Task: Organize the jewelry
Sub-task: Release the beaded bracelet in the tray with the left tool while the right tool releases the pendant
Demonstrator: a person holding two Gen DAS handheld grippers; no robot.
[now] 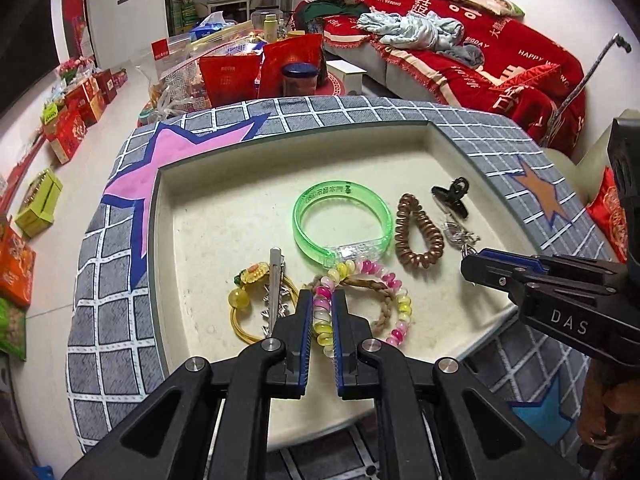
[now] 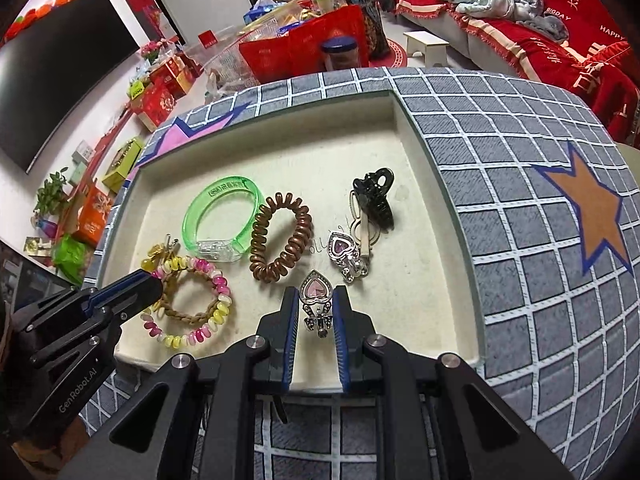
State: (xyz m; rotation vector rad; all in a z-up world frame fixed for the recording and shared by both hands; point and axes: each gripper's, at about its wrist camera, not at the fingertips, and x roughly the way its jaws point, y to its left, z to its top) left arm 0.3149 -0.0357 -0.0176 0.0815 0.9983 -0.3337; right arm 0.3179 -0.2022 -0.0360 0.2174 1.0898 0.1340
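A cream tray [image 1: 224, 208] lies on a grey checked cloth and holds the jewelry. My left gripper [image 1: 322, 300] is shut on a pink-and-yellow coil bracelet [image 1: 384, 276], which lies over a braided cord [image 1: 384, 304]; the same bracelet shows in the right wrist view [image 2: 224, 292]. My right gripper [image 2: 316, 296] is shut on a pink heart hair clip [image 2: 316, 290] at the tray's near edge. A green bangle [image 2: 224, 216], a brown coil tie [image 2: 280, 236], a black claw clip [image 2: 374, 196] and a second heart clip [image 2: 344, 252] lie in the tray.
A silver clip [image 1: 275, 284] and a yellow beaded hair tie [image 1: 248, 300] lie left of my left gripper. A red-covered sofa [image 1: 480, 52] stands behind on the right. Boxes and bags [image 1: 240, 68] crowd the floor behind and to the left.
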